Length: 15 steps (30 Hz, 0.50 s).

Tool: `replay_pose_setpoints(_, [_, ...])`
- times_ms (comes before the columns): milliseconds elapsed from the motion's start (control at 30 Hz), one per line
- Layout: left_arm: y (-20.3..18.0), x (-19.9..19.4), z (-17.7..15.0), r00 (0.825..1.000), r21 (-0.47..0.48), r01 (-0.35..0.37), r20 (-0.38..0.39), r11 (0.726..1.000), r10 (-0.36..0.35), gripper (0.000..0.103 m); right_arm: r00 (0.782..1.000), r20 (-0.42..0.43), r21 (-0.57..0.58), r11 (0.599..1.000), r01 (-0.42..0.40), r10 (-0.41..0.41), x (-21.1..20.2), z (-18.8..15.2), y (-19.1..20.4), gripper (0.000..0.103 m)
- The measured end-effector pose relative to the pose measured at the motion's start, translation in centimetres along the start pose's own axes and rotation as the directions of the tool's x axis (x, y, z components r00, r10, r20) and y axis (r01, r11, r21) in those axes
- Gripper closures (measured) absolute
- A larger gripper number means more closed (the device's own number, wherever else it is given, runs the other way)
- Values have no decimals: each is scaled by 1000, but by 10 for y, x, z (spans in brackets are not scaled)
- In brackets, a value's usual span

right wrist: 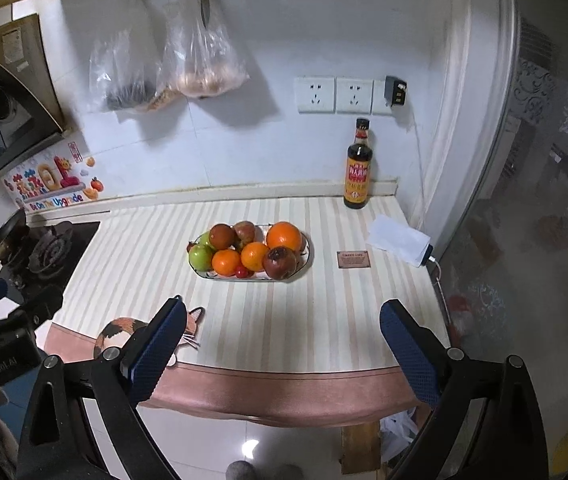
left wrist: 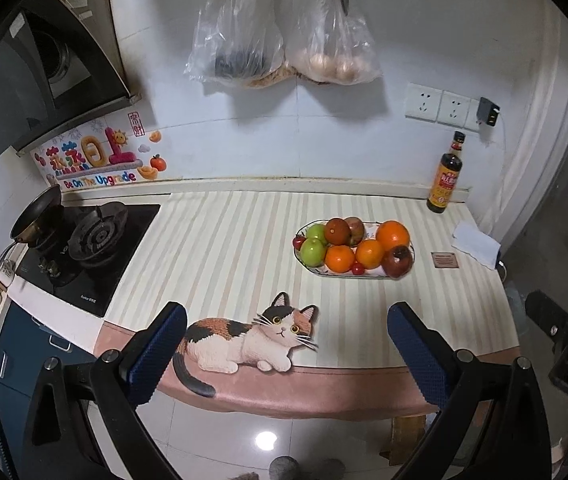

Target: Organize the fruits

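Here the fruits lie together in an oval plate (left wrist: 400, 274) on the table (left wrist: 224, 248), which is covered with a striped cloth. In the plate there are three oranges (left wrist: 393, 235), two green apples (left wrist: 313, 252), some dark reddish fruits (left wrist: 397, 261) and small red ones – I cannot tell what kind. The left gripper (left wrist: 287, 344) hangs over the near edge of the table with its jaws spread wide and nothing between them; a cat-shaped mat (left wrist: 244, 336) lies just below it. The right gripper (right wrist: 282, 344) is also at the near edge, jaws wide apart and empty, and the plate (right wrist: 306, 258) is ahead of it, well apart. Behind the plate, near the wall, a dark sauce bottle (left wrist: 445, 174) stands upright. A folded white paper (left wrist: 476, 243) and a small brown card (left wrist: 445, 260) lie to the right of the plate. To the left is a gas stove (left wrist: 96, 240) with a pan (left wrist: 38, 216) on it – two plastic bags (left wrist: 284, 40) hang on the wall above.
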<state>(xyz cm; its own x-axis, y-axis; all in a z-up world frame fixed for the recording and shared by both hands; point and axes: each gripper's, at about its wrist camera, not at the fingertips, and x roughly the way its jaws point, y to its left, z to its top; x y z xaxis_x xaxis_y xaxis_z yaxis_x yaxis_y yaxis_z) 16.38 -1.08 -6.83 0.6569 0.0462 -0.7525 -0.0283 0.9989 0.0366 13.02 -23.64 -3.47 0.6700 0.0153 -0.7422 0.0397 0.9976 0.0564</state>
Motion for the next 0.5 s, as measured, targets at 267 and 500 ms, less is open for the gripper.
replay_pose_setpoints(267, [3,23,11,999,-7,5,-38,1000,-6,0,998,-55,-7,1000,17,-18,37,6,7,4])
replay_pose_setpoints(500, [2,29,15,999,-5,18,-45,1000,-19,0,998,-66,-6,1000,24,-24,44,8,10,4])
